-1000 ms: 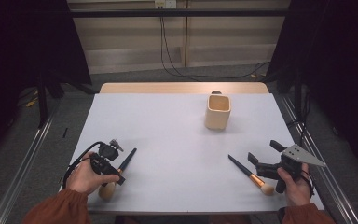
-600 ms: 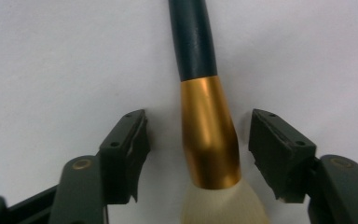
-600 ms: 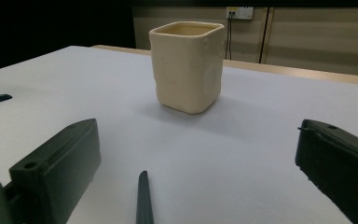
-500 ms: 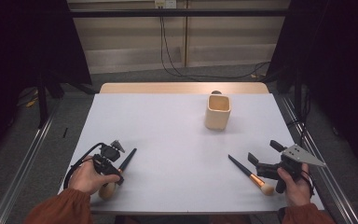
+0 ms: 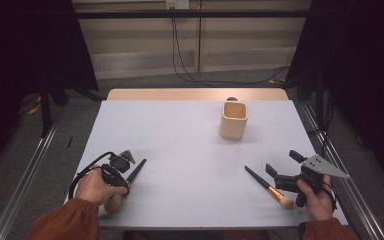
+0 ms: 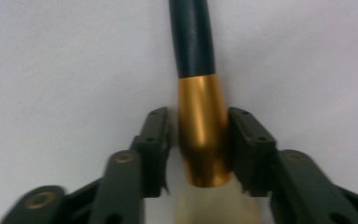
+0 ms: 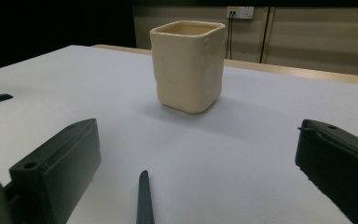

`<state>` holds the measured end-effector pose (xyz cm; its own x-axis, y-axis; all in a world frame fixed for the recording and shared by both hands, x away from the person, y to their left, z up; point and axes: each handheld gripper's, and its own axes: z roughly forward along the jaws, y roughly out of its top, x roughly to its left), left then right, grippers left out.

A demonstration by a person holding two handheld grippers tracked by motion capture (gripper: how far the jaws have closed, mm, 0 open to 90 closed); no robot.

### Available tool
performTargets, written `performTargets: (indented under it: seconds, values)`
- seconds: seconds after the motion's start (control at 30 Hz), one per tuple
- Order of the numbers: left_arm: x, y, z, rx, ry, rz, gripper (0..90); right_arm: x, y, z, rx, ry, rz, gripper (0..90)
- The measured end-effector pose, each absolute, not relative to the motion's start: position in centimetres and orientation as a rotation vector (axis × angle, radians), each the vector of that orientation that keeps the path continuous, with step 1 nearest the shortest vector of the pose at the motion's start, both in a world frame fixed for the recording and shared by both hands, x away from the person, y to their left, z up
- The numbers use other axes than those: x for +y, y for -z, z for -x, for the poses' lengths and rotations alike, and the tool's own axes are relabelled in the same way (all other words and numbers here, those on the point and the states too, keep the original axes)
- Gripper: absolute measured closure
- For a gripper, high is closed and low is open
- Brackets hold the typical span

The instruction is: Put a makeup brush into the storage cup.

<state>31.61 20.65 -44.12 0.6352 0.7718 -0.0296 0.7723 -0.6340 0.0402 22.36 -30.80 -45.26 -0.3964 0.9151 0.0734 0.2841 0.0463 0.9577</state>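
Left tool [image 6: 199, 140] pinches brush's [image 6: 196, 70] glossy gold ferrule — smooth, round.

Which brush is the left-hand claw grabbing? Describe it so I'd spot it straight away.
On the white table, look to the near left corner, far from the cream cup. The left gripper has just been closing around the left brush, at its gold collar. The other brush lies ungripped on the right.

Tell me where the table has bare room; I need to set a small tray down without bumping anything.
The widest free patch is the table's middle and far left, bordered by the cream cup and the left brush. The strip between the two brushes is also bare. Crowded: the near corners, where the left tongs close on that brush, and the open right tongs flank the right brush.
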Motion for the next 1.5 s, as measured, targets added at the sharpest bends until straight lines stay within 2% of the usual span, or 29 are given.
performTargets:
  seconds: [0.03, 0.47, 0.97, 1.5]
  values:
    - [20.7, 44.1, -31.6, 1.321, 0.015, -2.796, 65.4, -30.8, 45.3, -22.4, 1.737, -1.371, -1.210, 0.0]
    - [20.6, 44.0, -31.9, 1.256, 0.039, -2.842, 66.5, -30.8, 45.3, -22.4, 1.737, -1.372, -1.213, 0.0]
    - [21.7, 43.8, -31.8, 1.272, 0.069, -2.745, 66.7, -30.8, 45.3, -22.4, 1.735, -1.370, -1.215, 0.0]
    - [22.5, 42.7, -31.2, 1.264, 0.013, -2.570, 66.7, -30.8, 45.3, -22.4, 1.733, -1.371, -1.215, 0.0]
